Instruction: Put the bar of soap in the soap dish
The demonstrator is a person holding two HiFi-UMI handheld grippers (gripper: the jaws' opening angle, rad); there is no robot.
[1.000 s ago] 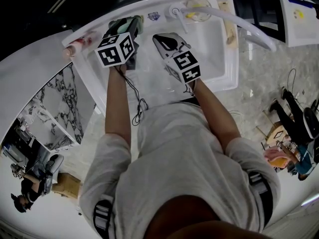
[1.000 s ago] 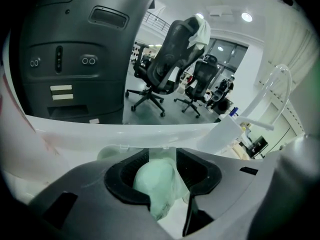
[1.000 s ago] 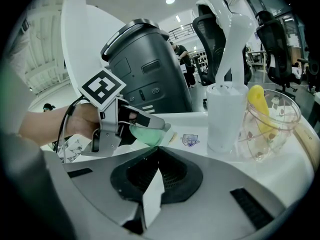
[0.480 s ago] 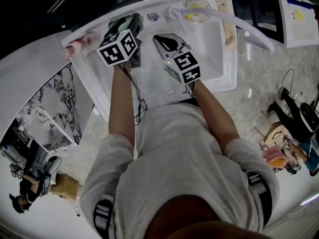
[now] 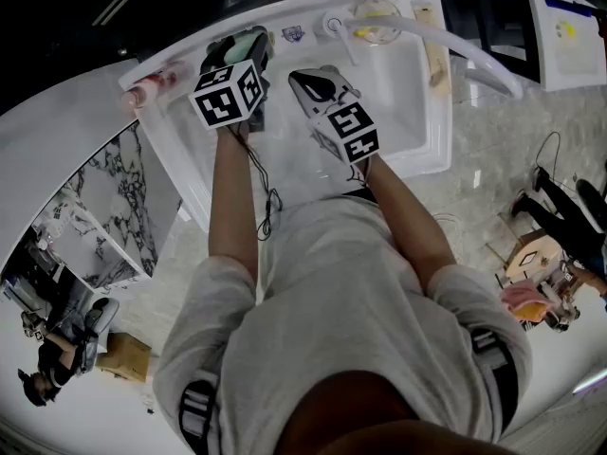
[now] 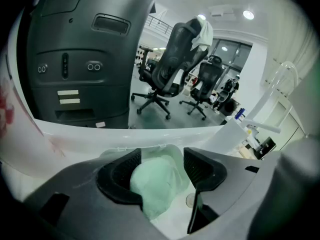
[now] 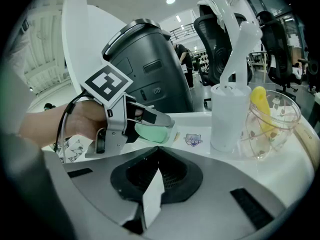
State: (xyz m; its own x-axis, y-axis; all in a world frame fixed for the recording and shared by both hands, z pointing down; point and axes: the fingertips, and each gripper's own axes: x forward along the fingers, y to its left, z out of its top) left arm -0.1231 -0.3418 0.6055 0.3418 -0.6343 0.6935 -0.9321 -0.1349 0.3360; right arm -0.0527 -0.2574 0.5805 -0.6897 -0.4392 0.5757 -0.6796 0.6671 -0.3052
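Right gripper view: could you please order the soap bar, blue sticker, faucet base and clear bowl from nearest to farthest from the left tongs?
1. Soap bar, between the left tongs, which have just been opening.
2. Blue sticker, just right.
3. Faucet base, farther right.
4. Clear bowl, far right.

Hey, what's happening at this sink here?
A person at a white sink holds a gripper in each hand. The left gripper has just been opening its jaws around a green bar of soap that lies in the soap dish on the sink's rim; one pad stands clear of it. The right gripper is shut, hovering over the basin.
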